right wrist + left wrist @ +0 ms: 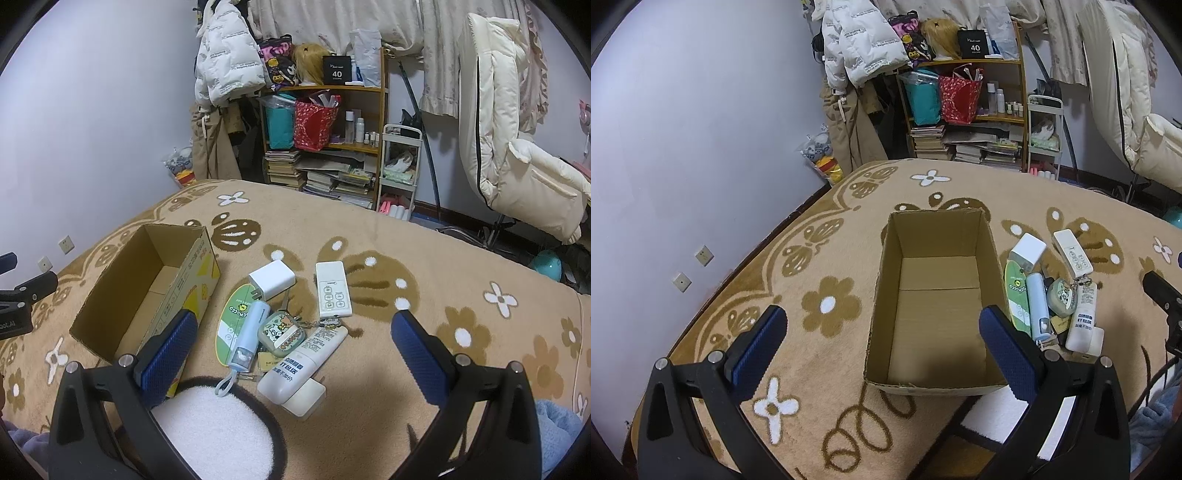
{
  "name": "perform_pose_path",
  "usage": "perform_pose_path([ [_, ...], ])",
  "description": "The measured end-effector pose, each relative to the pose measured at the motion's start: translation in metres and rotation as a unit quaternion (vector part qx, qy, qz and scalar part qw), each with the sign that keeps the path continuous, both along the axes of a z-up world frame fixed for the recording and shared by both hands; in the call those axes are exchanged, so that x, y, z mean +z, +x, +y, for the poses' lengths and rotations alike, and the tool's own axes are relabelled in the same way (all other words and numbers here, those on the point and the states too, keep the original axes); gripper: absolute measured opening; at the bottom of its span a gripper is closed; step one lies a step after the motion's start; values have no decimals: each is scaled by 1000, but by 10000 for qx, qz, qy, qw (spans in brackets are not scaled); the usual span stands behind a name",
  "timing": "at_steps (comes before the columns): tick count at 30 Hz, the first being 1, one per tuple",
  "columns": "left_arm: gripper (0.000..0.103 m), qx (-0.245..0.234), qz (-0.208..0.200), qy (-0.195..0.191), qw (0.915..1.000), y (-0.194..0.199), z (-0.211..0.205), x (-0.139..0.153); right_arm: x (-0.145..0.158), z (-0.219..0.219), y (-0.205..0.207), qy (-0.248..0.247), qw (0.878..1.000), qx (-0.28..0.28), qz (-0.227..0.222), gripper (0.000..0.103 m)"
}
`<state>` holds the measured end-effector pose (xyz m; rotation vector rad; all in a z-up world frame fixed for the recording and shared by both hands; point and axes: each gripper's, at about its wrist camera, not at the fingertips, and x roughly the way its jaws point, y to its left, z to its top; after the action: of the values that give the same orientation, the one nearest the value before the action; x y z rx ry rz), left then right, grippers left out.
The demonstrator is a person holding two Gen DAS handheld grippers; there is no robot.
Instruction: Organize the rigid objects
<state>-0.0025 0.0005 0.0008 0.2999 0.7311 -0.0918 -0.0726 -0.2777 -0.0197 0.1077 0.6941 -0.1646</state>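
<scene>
The cardboard box point(938, 295) sits open and empty on a tan blanket point(827, 258) patterned with brown flowers, its long side running away from the left wrist camera. Just beside its right wall lies a huddle of small rigid things, several touching or overlapping. Nearest the box is a flat green oval card point(234, 325), with a white charger block point(272, 283) at its far end and a pale blue stick-shaped gadget point(246, 338) with a loop cord lying along it. Next comes a small green cartoon-printed case point(281, 334) on a keyring, then a white remote control point(333, 290) with a grid of buttons, lying apart toward the far side. A white tube point(304, 363) with blue print rests tilted over a cream block point(306, 400) at the near edge of the pile.

The left claw point(882, 345) hangs over the box's near end, released, blue pads wide apart and nothing between them. The right claw point(295, 349) hovers above the pile, likewise spread and empty. Behind the bed stand a wooden shelf point(382, 110) crowded with bags, bottles and stacked books, and hanging white puffer jackets point(229, 55).
</scene>
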Motion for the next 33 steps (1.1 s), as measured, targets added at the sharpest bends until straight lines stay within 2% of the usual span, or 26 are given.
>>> perform_pose_path([
  [33,103,-21,113,82,9999,1,-1,-6,-3,10,-2,-88,9998,161,14,103],
])
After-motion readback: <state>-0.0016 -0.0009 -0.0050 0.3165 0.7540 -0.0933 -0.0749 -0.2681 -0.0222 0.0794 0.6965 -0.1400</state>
